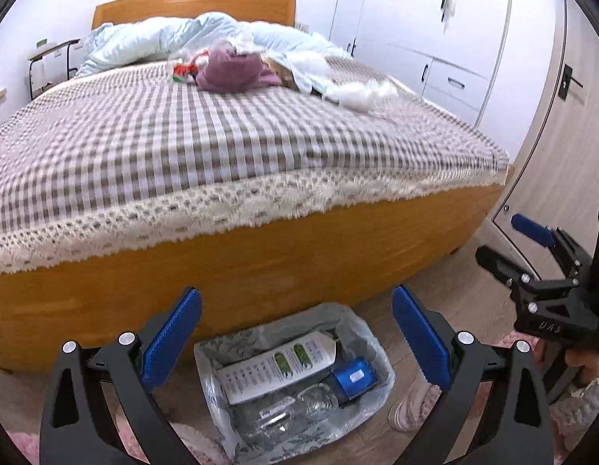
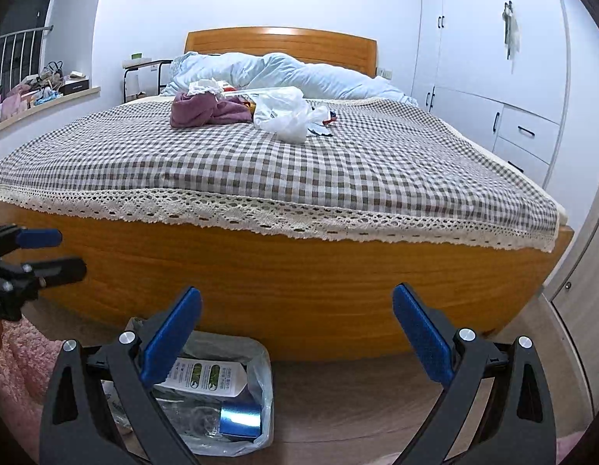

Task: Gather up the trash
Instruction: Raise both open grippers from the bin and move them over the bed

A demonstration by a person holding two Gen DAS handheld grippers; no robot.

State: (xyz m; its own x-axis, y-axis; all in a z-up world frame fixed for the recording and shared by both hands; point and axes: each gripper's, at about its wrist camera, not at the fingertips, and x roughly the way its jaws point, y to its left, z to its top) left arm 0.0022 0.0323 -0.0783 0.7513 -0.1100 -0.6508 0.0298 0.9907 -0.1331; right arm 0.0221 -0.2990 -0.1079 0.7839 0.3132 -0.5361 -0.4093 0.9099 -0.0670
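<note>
Bedroom walls and white wardrobes (image 2: 493, 58) framed everything, and most of my view was the wooden bed (image 2: 291, 286), its smooth orange footboard under a gingham cover (image 2: 299, 170) edged with cream lace. At the head lay a puffy pale-blue duvet (image 2: 291, 69).

On the floor against the footboard stood the bin (image 1: 371, 335), lined with thin, crinkled clear plastic. I judged the job partly done: it already held a flat white carton (image 1: 278, 364), a blue-labelled can (image 1: 355, 378) and some crushed clear plastic.

More remained on the cover near the duvet: a soft mauve cloth bundle (image 2: 206, 110), a limp white plastic bag (image 2: 287, 114) just beside it, and small coloured scraps I couldn't identify.

My left gripper (image 1: 297, 339) hung over the bin, jaws spread wide and empty. My right gripper (image 2: 297, 339) was likewise wide apart, holding nothing, beside the bin.
</note>
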